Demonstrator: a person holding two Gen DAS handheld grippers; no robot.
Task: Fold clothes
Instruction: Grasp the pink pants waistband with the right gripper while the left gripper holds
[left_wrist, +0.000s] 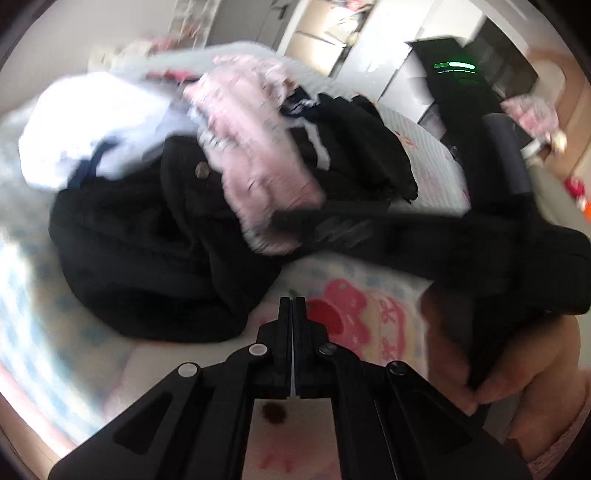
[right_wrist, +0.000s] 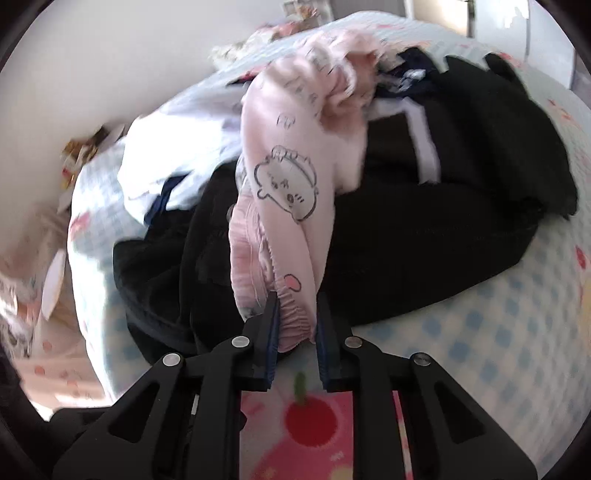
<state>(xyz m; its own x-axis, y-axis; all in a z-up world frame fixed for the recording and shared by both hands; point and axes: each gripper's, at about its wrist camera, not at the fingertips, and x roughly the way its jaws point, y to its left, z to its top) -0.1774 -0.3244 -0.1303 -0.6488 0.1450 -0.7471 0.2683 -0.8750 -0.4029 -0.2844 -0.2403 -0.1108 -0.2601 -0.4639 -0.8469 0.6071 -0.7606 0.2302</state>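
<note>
Selecting one garment from the unsorted heap on the bed.
Right gripper pinches the pink cartoon-print garment by its elastic hem atop black clothes, to draw it free; left gripper is closed, empty.

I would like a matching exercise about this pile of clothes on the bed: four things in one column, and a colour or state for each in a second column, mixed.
Things:
1. left gripper
2. right gripper
3. soft garment with cartoon animal print
4. large crumpled garment under it

States or colours:
A. black
B. jaws shut on nothing
C. pale pink
D. jaws around a gathered pink hem

Pairs: 1-B, 2-D, 3-C, 4-A
</note>
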